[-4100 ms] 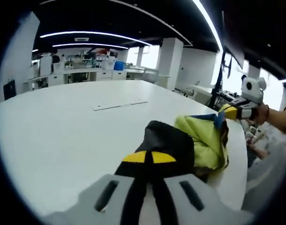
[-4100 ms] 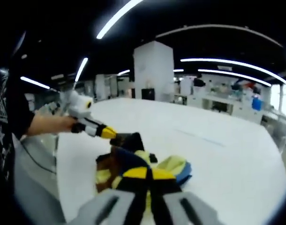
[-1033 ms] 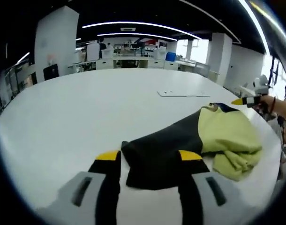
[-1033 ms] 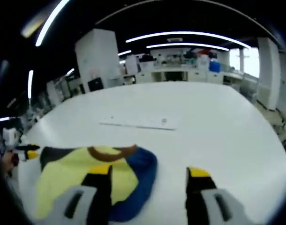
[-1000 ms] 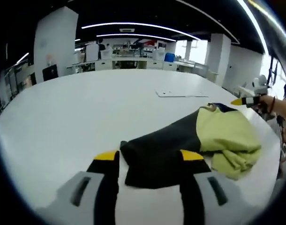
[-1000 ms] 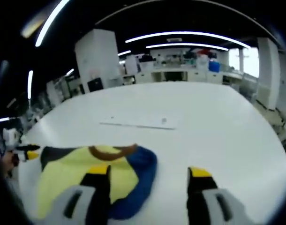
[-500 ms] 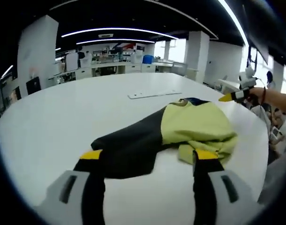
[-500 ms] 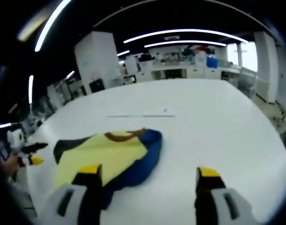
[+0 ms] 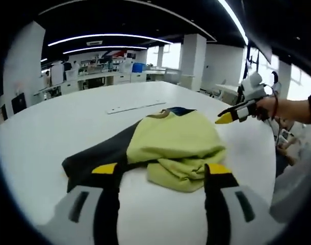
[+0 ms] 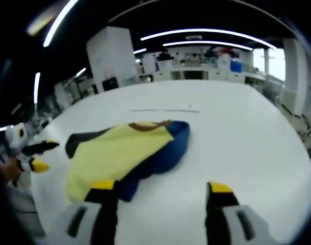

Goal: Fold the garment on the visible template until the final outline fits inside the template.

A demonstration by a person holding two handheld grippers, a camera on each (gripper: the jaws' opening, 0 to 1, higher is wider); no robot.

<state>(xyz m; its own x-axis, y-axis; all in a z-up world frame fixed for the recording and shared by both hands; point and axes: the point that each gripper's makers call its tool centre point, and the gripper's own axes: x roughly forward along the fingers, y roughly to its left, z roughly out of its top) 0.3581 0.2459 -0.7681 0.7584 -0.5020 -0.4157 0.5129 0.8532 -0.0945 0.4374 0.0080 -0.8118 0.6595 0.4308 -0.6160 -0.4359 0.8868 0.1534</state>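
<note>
Jaws of the left gripper (image 9: 161, 169) stand apart, empty, just before the bunched shirt (image 9: 171, 140) on the table (image 9: 38, 127), likely seeking a hem. From the right gripper view, the right gripper (image 10: 160, 188) also gapes, unloaded; the template strip (image 10: 165, 109), faint, lies beyond.

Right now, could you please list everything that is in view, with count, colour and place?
garment: one, yellow-green, black and blue with a brown collar, crumpled on the table, held by no claw
table: one, white, large and round-edged, under the garment
flat strip: one, white, on the table beyond the garment
benches and pillars: several, white, far background
ceiling lights: several, white strips overhead
left claw: one, black jaws with yellow tips, open, near the garment
right claw: one, same colours, open, near the garment's blue edge
person's hand: one, holding the right claw
</note>
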